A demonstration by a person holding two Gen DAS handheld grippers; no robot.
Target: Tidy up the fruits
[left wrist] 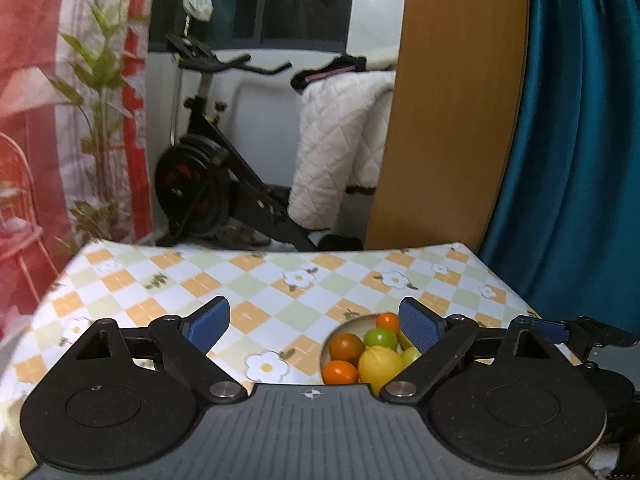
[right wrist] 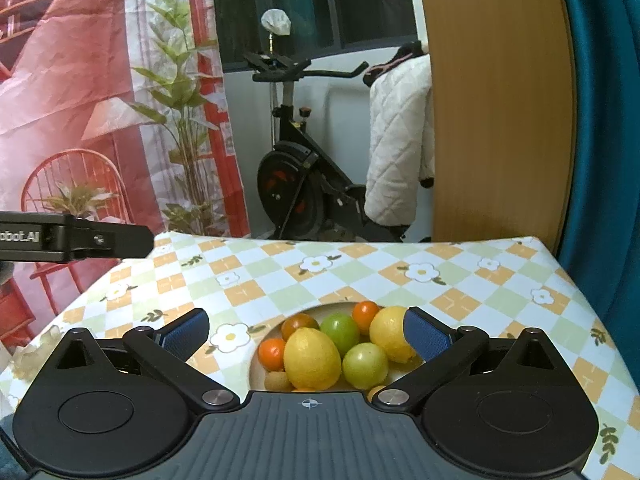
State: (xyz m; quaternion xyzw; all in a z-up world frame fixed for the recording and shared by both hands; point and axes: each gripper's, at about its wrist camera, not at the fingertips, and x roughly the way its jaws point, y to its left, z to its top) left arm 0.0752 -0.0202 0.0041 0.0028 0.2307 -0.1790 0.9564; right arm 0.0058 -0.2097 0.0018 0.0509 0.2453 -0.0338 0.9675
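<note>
1. Two grippers hover above a table point(right wrist: 460, 292) covered with a checked orange, green and white cloth printed with daisies.
2. Left gripper point(left wrist: 314, 326): its blue-padded fingers point(left wrist: 208, 324) stand wide apart with nothing between them, only cloth beneath.
3. Right gripper point(right wrist: 306, 334): its jaws are spread just as wide, also empty, and the fruit lies below the gap without touching either pad.
4. Fruit sits piled in a pale bowl point(right wrist: 256, 354) at the near edge of the table, close under both grippers; in the left wrist view it lies near the right finger.
5. In the bowl, seen from the right wrist: a large lemon point(right wrist: 312, 358) at the near middle, a second lemon point(right wrist: 388, 334) to its right, a green fruit point(right wrist: 341, 332) behind and another green fruit point(right wrist: 366, 365) between the lemons.
6. Small oranges point(right wrist: 365, 314) ring the far and left side, and a brownish kiwi point(right wrist: 278, 381) lies at the near left rim.
7. Beyond the far edge of the table stand an exercise bike point(right wrist: 296, 184), a white quilted cover point(right wrist: 396, 140) draped to its right, a wooden panel point(right wrist: 496, 100) and a teal curtain point(right wrist: 600, 120).
8. On the left hangs a red printed backdrop point(right wrist: 80, 80) showing a leafy plant.
</note>
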